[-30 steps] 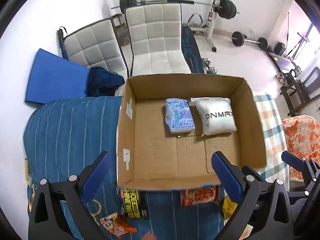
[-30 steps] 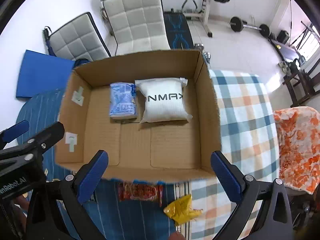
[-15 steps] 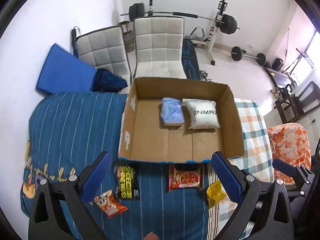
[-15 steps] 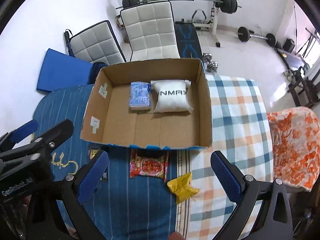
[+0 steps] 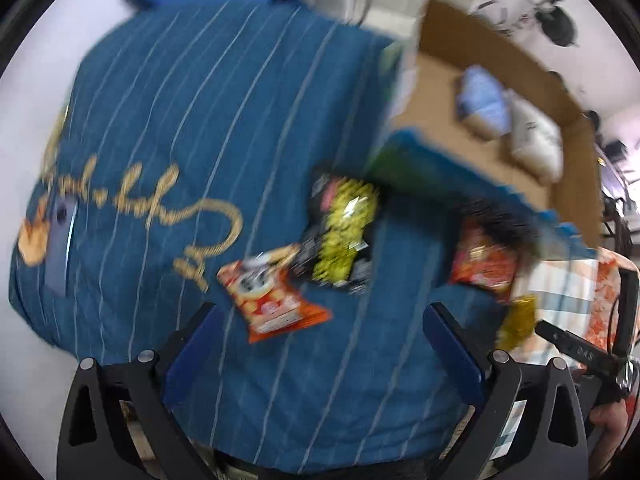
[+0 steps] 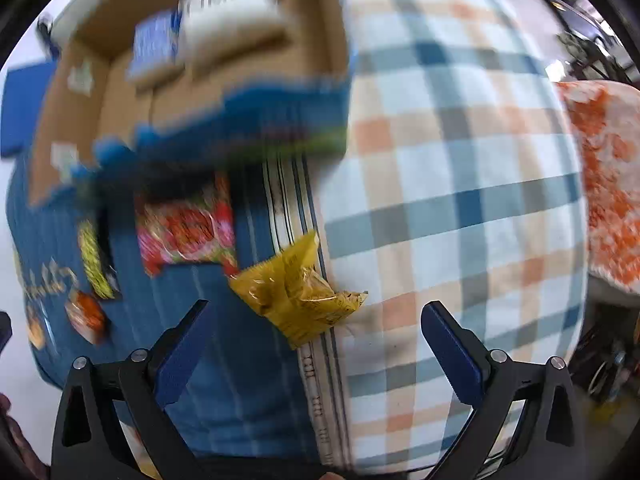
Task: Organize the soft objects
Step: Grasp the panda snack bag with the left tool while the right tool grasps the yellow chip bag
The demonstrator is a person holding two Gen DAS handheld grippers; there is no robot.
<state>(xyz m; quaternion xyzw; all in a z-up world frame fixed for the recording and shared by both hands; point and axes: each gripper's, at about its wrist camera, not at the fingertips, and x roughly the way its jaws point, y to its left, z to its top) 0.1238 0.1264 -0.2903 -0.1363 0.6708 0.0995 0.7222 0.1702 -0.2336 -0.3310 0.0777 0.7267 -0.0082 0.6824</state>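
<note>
My left gripper is open and empty above the blue striped cover, just short of an orange snack packet. A black-and-yellow packet, a red packet and a yellow packet lie near it. My right gripper is open and empty, close over the yellow packet. The red packet, the black-and-yellow packet and the orange packet lie to its left. The cardboard box holds a blue pack and a white pillow pack; the box also shows in the right wrist view.
A plaid blanket covers the right half of the bed. An orange patterned cloth lies at the far right. A grey phone-like slab lies on the blue cover at the far left. Both views are motion-blurred.
Both grippers have dropped and pulled back from the box towards the packets on the bed. The left one swung left over the orange packet, the right one over the yellow packet.
</note>
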